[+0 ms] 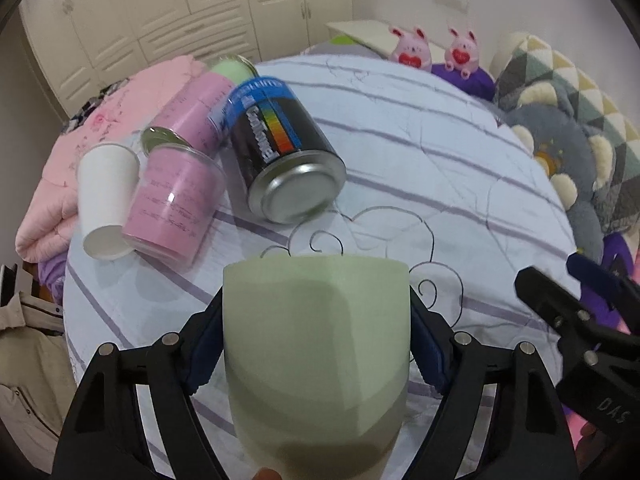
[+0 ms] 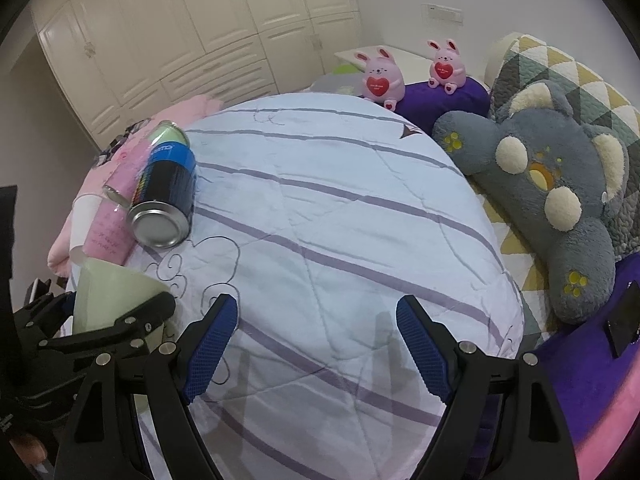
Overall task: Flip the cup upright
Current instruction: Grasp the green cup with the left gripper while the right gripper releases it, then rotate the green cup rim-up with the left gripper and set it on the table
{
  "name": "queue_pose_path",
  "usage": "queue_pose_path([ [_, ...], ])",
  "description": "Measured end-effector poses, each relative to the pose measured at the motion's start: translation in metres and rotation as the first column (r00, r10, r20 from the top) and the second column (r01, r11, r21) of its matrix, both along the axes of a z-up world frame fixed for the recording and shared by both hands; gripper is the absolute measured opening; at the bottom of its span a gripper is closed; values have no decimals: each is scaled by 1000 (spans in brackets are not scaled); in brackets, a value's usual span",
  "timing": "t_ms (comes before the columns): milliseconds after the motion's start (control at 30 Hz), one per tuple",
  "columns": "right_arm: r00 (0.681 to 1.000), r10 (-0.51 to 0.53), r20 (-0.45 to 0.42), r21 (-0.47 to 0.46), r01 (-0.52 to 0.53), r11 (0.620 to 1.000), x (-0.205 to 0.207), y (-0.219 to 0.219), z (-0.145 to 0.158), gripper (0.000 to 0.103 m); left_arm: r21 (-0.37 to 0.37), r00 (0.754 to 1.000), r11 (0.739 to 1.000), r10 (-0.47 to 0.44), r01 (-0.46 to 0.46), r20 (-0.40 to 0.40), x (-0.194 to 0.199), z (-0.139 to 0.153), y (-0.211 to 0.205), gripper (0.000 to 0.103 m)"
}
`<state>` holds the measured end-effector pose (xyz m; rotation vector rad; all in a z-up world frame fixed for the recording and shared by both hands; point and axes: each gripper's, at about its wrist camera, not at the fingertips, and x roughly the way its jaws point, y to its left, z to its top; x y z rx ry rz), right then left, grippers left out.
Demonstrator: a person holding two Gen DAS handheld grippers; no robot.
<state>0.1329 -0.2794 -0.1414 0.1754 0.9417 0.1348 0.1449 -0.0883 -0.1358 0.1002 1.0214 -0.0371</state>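
Note:
A pale green cup (image 1: 316,352) sits between the blue-padded fingers of my left gripper (image 1: 316,344), which is shut on its sides; its wider end points away from the camera, over the white striped quilt (image 1: 420,168). The same cup (image 2: 108,296) shows at the left of the right wrist view, held by the left gripper (image 2: 100,328). My right gripper (image 2: 316,344) is open and empty above the quilt (image 2: 340,220), to the right of the cup. It shows at the right edge of the left wrist view (image 1: 568,300).
A black and blue can (image 1: 280,152) lies on its side on the quilt, with pink clear cups (image 1: 176,204) and a white paper cup (image 1: 106,200) lying beside it. A grey plush (image 2: 552,200) and two pink bunny toys (image 2: 382,76) sit at the right and back.

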Motion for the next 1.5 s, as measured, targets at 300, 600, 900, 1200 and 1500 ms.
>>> queue_pose_path([
  [300, 999, 36, 11, 6, -37, 999, -7, 16, 6, 83, -64, 986, 997, 52, -42, 160, -16, 36, 23, 81],
  [600, 996, 81, 31, -5, -81, 997, -12, 36, 7, 83, -74, 974, 996, 63, -48, 216, -27, 39, 32, 81],
  [900, 996, 87, 16, -28, -86, 996, -13, 42, 4, 83, -65, 974, 997, 55, -41, 218, -33, 34, 33, 82],
  [1200, 995, 92, 32, -40, -91, 995, -15, 49, 12, 83, -95, 975, 995, 61, -41, 214, -38, 38, 36, 82],
  [1500, 994, 107, 25, -50, -106, 993, -16, 58, 11, 83, -95, 976, 995, 59, -39, 208, -40, 36, 41, 82],
])
